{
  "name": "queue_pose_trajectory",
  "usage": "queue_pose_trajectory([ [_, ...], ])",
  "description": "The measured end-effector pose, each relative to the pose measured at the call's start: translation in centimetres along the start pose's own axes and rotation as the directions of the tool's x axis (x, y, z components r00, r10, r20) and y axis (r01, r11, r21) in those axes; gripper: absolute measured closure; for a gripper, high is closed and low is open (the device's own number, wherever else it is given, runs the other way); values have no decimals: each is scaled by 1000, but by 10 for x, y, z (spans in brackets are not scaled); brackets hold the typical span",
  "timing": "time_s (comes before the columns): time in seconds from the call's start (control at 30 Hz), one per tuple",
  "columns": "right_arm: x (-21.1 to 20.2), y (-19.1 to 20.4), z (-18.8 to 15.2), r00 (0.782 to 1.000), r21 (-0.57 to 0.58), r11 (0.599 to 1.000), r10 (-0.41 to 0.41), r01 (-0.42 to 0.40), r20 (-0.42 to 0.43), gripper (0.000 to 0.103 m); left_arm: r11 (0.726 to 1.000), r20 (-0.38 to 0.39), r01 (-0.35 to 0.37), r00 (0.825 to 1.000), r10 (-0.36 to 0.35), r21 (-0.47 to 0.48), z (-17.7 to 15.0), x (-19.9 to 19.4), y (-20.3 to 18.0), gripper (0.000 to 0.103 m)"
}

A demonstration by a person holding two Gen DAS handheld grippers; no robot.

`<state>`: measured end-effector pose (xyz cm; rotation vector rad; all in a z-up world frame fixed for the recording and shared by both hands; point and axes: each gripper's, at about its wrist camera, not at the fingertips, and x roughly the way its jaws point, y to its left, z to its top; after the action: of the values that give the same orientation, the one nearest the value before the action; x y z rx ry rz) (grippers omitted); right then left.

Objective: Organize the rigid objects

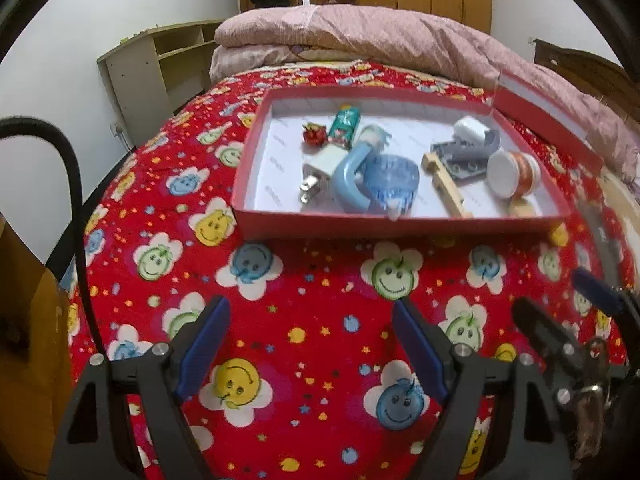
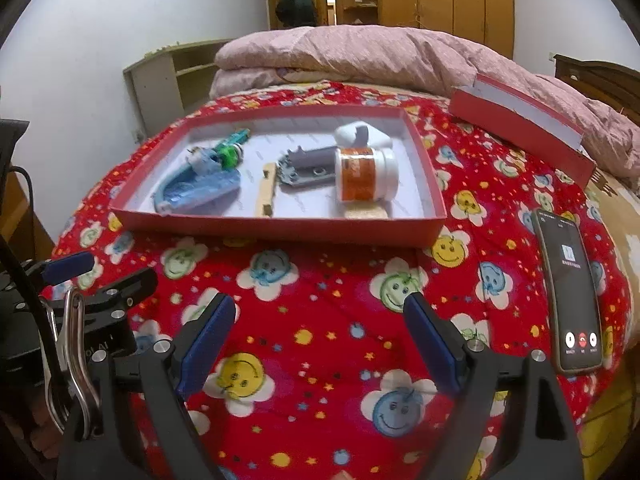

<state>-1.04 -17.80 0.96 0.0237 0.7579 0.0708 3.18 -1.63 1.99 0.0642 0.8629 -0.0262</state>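
A red box with a white inside lies on the red patterned bedspread. It holds a white jar with an orange label, a grey plastic part, a wooden piece, a blue curved toy, a white plug, a green packet and a small red item. My left gripper is open and empty, short of the box. My right gripper is open and empty too.
The red box lid leans on a pink quilt at the back right. A phone with a lit screen lies on the bedspread at right. A shelf unit stands at the left wall.
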Motion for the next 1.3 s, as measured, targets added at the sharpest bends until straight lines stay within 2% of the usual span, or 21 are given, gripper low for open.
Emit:
queue_pose_trajectory([
  [0.2,17,-3,-6,999,21,1000,-11,12,-52,15,1000,-6,20,1000,-20,-3,-4,11,-1,15],
  [0.67,21,0,-11,999,3,999,-37,37,-23,11,999,70,30,997,-29,-19,-14,13,6,6],
  [1.3,21,0,-12,999,3,999,-37,37,-21,11,999,74,31,997,-29,-20,-15,14,7,5],
])
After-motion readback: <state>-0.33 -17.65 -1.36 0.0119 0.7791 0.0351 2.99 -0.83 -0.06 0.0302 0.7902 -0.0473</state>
